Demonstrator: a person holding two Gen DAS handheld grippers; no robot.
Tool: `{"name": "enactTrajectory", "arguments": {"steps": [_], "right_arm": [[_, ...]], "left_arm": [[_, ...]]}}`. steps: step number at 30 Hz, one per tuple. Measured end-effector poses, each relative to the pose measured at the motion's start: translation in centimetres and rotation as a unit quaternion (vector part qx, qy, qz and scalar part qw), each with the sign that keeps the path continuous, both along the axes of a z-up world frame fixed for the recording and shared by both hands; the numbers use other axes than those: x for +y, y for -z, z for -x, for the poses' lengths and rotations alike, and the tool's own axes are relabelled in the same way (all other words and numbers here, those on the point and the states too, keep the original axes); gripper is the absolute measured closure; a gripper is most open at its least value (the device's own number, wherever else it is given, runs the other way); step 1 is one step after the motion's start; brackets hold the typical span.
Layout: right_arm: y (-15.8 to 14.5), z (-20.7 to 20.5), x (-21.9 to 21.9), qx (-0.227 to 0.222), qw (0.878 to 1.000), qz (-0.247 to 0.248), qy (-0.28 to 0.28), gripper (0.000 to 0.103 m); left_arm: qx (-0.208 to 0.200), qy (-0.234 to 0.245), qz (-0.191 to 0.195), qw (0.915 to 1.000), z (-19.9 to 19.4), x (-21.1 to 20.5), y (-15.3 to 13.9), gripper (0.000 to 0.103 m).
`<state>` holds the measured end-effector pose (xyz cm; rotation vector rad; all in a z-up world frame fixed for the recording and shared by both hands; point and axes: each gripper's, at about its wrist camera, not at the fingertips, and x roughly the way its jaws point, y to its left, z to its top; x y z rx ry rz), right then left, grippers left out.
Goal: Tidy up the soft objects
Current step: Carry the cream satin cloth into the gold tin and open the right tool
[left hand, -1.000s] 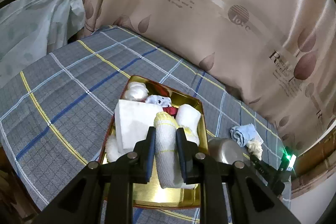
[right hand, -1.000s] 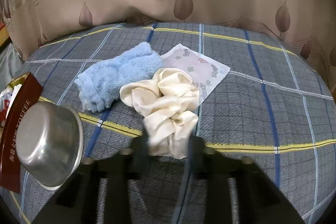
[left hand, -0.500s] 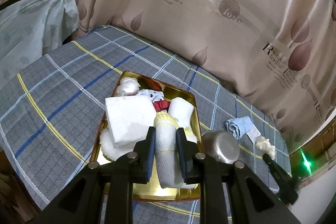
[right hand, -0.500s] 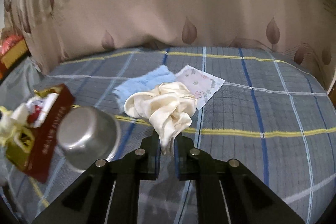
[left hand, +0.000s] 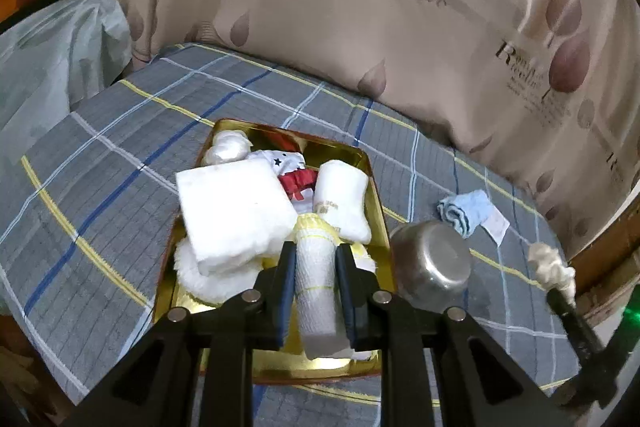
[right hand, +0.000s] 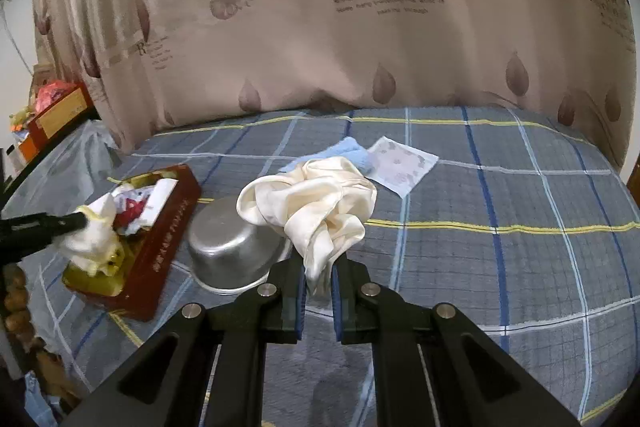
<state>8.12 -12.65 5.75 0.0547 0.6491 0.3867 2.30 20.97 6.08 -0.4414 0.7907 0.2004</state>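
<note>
the left claw [left hand: 312, 279], at the bottom centre of the left wrist view, pinches a rolled white cloth [left hand: 316, 291] with thin yellow stripes; both pads press on its sides and the roll stands between them over the near end of the gold tin [left hand: 370, 179]. the tin sits in the middle of the frame on the plaid sheet [left hand: 100, 167] and holds a folded white pad [left hand: 232, 207], a white sock [left hand: 342, 203], a small white ball [left hand: 228, 149] at its far left corner and a white scrap with a red patch [left hand: 296, 183].

the right claw [right hand: 319, 283], at the bottom centre of the right wrist view, is pressed nearly together on a tail of the cream scrunchie [right hand: 312, 207], which bunches above the jaws, clear of the sheet. in the left wrist view the scrunchie shows at the right edge on the claw's tip.

a steel bowl [right hand: 232, 247] lies upside down just right of the tin, left of centre in the right wrist view. a blue towel [right hand: 348, 151] and a paper packet [right hand: 400, 163] lie touching each other on the sheet above the frame's centre, near the leaf-print curtain [right hand: 320, 27].
</note>
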Motion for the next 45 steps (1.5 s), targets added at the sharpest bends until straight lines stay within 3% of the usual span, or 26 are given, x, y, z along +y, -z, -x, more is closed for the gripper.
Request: {"name": "enactTrajectory", "arguments": {"steps": [10, 15, 19, 25, 33, 36, 40, 45], "right_arm": [[-1.0, 0.8, 1.4, -0.01, 1.0, -0.006, -0.022, 0.094], [-0.9, 0.9, 1.8, -0.008, 1.0, -0.009, -0.028, 0.094], [-1.3, 1.1, 2.0, -0.012, 0.999, -0.01, -0.033, 0.094], [-2.3, 1.7, 3.7, -0.02, 0.998, -0.017, -0.06, 0.094], [-2.8, 2.2, 9.3, -0.005, 0.99, -0.036, -0.137, 0.094], [-2.8, 1.4, 12.1, 0.004, 0.986, -0.042, -0.163, 0.094], [-1.9, -0.9, 16.1, 0.035, 0.981, -0.05, -0.183, 0.094], [-0.5, -2.9, 21.1, 0.054, 0.979, -0.02, -0.196, 0.093]], "left_arm": [[0.012, 0.045, -0.043, 0.998, -2.4, -0.8, 2.2, 0.08], [0.021, 0.053, -0.037, 0.9977, -2.8, -1.0, 3.0, 0.077], [0.01, 0.045, -0.055, 0.9974, -2.3, -1.4, 2.1, 0.06], [-0.028, 0.021, -0.099, 0.9944, 0.6, -2.3, -0.7, 0.05], [-0.038, -0.014, -0.097, 0.9944, 5.8, -2.8, -1.6, 0.05], [-0.033, -0.032, -0.114, 0.9924, 7.9, -2.9, -1.4, 0.05], [-0.018, -0.038, -0.15, 0.9878, 8.4, -2.8, -1.5, 0.05], [-0.02, -0.049, -0.159, 0.9858, 8.7, -1.7, -1.8, 0.05]]}}
